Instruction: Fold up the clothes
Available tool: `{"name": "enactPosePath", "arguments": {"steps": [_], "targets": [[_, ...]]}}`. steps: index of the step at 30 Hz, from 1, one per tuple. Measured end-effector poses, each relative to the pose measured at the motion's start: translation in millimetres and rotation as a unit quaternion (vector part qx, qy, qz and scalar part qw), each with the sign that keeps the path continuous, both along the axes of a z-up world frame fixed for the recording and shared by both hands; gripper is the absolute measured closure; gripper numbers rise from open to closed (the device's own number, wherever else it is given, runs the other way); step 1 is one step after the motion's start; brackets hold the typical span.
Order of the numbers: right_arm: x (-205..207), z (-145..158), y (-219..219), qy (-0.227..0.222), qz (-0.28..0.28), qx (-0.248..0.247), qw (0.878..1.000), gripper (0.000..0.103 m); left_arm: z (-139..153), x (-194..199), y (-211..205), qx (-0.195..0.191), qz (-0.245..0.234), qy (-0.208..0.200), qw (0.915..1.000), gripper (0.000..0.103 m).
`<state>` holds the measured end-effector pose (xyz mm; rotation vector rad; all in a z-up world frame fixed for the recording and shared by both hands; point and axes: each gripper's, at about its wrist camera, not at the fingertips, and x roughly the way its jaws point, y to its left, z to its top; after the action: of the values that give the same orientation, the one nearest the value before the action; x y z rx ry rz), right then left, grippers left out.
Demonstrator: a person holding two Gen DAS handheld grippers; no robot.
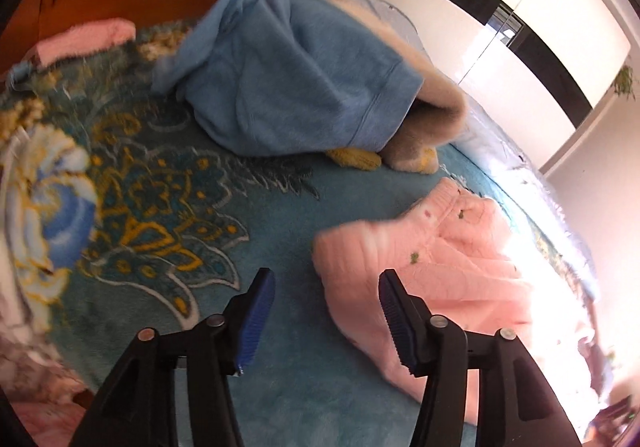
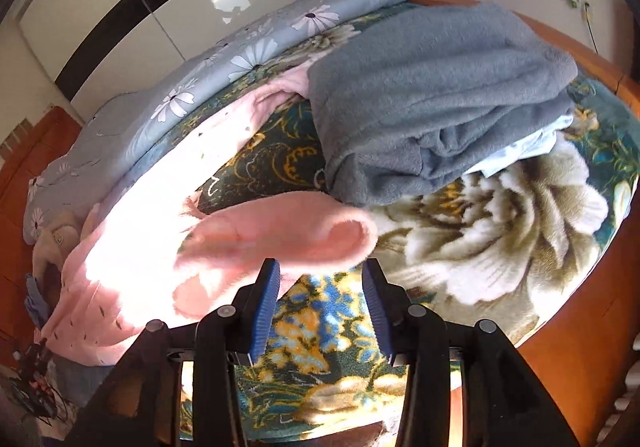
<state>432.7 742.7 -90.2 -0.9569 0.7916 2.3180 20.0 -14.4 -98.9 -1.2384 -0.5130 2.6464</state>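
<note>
**Tech A:** On the bed, where does the pink garment (image 1: 432, 267) lie relative to each gripper?

**Tech B:** Left wrist view: the left gripper (image 1: 326, 287) is spread wide and grasps nothing. The garment lies on the blanket (image 1: 280, 239), ahead and to the right, passing behind the right finger. Right wrist view: the right gripper (image 2: 320, 275) is also released, with nothing between its pads. A rolled pink cuff or sleeve end (image 2: 304, 235) lies just beyond the fingertips; contact cannot be confirmed.

**Tech A:** Other clothing?

**Tech B:** A blue garment (image 1: 288, 83) is heaped further up the bed, with a beige and yellow item (image 1: 416, 155) protruding from under it. In the right wrist view the blue garment appears grey-blue (image 2: 432, 95).

**Tech A:** Any readable writing?

**Tech B:** None legible.

**Tech A:** Materials?

**Tech B:** Both garments are fuzzy fleece. The pink one carries small dark specks. The blanket is plush, teal, with a floral pattern. A smooth blue sheet with daisies (image 2: 224, 63) lies along the far edge. The gripper pads (image 2: 264, 311) are blue and ribbed.
</note>
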Motion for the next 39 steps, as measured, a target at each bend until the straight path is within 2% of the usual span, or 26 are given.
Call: {"name": "enactPosePath", "arguments": {"steps": [2,4,9,14,17,19,22,23,25,29,32,35,37,39], "targets": [[-5.6,4.2,-13.5,0.003,0.046,0.000,0.999,0.055,8.7,6.5,-5.2,0.006,0.020,0.012,0.9997,0.044],[-14.7,3.2,-27.3,-0.001,0.092,-0.001,0.996,0.055,18.7,10.7,-11.6,0.029,0.032,0.022,0.9988,0.044],[-47.0,-23.6,-60.3,-0.027,0.178,0.003,0.984,0.055,33.3,12.3,-0.3,0.028,0.011,0.033,0.9990,0.044],[-70.0,-52.6,-100.7,-0.103,0.252,0.056,0.961,0.055,40.0,13.6,19.1,0.041,-0.019,0.038,0.9983,0.044],[-78.6,-67.6,-109.4,-0.144,0.262,0.106,0.948,0.055,43.0,15.6,35.7,0.033,-0.035,0.038,0.9981,0.044],[-75.2,-68.9,-112.6,-0.151,0.269,0.124,0.943,0.055,45.8,20.8,48.5,0.035,-0.045,0.035,0.9978,0.044],[-69.8,-61.0,-105.8,-0.163,0.254,0.139,0.943,0.089,48.6,25.3,63.4,0.038,-0.055,0.032,0.9972,0.044],[-67.0,-52.8,-97.2,-0.154,0.246,0.131,0.948,0.091,48.9,25.9,67.2,0.038,-0.058,0.033,0.9970,0.044],[-61.8,-30.7,-78.0,-0.135,0.221,0.129,0.957,0.092,49.5,27.1,74.8,0.038,-0.064,0.033,0.9967,0.044],[-55.9,41.5,-16.9,-0.079,0.121,0.159,0.977,0.092,48.0,26.2,84.5,0.041,-0.067,0.031,0.9965,0.044],[-68.7,80.3,34.8,-0.077,0.048,0.172,0.981,0.092,42.3,24.3,84.1,0.045,-0.063,0.025,0.9967,0.044],[-95.6,80.6,71.5,-0.121,0.020,0.163,0.979,0.092,35.3,23.6,78.4,0.042,-0.054,0.017,0.9975,0.044],[-114.3,65.4,84.8,-0.166,0.006,0.162,0.973,0.092,30.6,23.2,74.5,0.041,-0.048,0.012,0.9980,0.044],[-124.9,48.5,88.9,-0.186,0.003,0.156,0.970,0.092,27.3,21.2,65.5,0.043,-0.035,0.007,0.9984,0.044]]}}
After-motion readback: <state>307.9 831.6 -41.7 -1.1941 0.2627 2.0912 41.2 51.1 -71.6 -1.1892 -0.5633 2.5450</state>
